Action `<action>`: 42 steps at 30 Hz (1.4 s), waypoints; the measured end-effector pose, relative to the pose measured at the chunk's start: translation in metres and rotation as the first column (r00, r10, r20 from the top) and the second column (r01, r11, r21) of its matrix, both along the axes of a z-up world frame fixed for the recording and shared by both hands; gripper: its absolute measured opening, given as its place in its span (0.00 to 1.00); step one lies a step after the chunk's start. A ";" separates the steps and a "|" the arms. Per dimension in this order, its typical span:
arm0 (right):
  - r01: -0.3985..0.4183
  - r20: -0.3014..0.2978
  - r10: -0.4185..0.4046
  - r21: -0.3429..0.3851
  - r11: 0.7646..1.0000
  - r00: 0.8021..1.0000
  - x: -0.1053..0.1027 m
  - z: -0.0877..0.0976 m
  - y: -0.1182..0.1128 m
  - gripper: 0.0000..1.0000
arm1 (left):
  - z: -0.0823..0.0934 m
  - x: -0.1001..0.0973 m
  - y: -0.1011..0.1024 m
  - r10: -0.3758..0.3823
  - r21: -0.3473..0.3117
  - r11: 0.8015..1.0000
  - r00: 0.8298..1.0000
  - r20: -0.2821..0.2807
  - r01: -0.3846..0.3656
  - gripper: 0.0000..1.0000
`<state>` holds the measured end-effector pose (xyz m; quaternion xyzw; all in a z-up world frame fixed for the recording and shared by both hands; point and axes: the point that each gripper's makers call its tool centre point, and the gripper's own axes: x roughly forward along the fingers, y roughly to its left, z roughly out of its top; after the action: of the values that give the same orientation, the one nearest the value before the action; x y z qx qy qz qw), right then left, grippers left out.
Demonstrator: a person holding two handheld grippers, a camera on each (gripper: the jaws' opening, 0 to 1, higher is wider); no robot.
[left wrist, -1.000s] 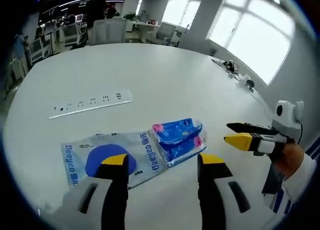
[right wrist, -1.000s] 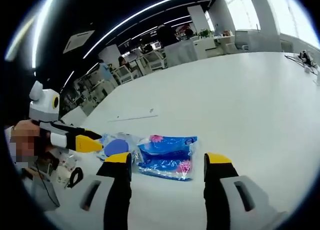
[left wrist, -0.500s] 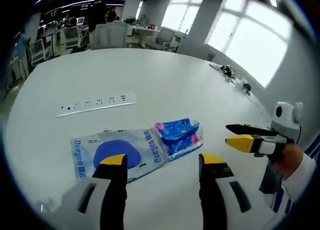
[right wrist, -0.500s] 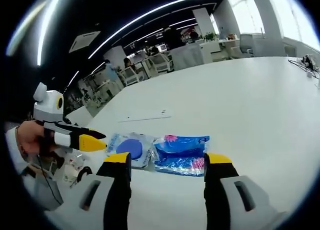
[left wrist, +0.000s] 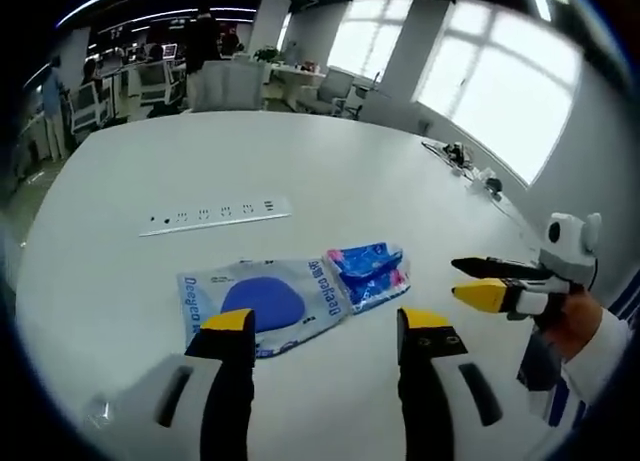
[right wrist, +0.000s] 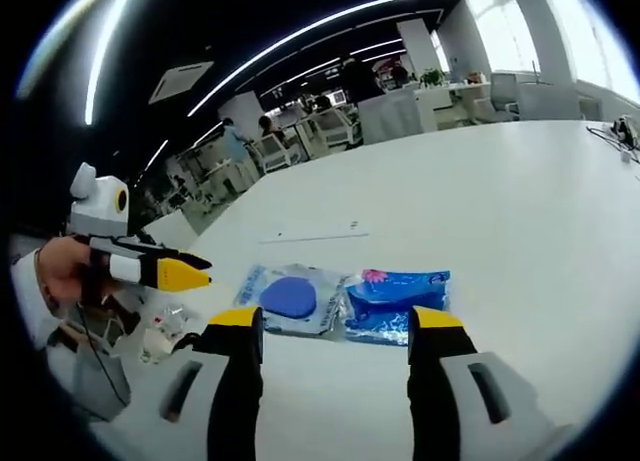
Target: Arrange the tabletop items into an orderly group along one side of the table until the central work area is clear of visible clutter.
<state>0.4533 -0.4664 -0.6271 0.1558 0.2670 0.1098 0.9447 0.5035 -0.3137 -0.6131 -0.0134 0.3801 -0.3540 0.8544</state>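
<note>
One "Deeyeo" packet point(left wrist: 260, 303), blue-printed

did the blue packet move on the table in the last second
No. The blue packet still overlaps the same end of the white pouch, just in front of the power strip; only the camera shifted.

Two packets point(left wrist: 262, 303) point(left wrist: 367, 272), one power strip point(left wrist: 214, 214), perhaps.

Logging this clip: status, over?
Both grippers open, empty, above table. Two packets, white-blue and blue, lie side by side, untouched. Power strip beyond.
</note>
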 end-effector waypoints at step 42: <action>-0.154 0.064 0.152 0.039 0.987 0.986 -0.039 0.040 0.177 0.55 | 0.027 -0.049 0.162 0.068 -0.063 0.996 0.997 0.041 -0.065 0.57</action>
<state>0.4139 -0.2890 -0.5870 0.1521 0.2466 0.1926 0.9375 0.4542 -0.1521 -0.5866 -0.0448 0.3501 -0.3370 0.8728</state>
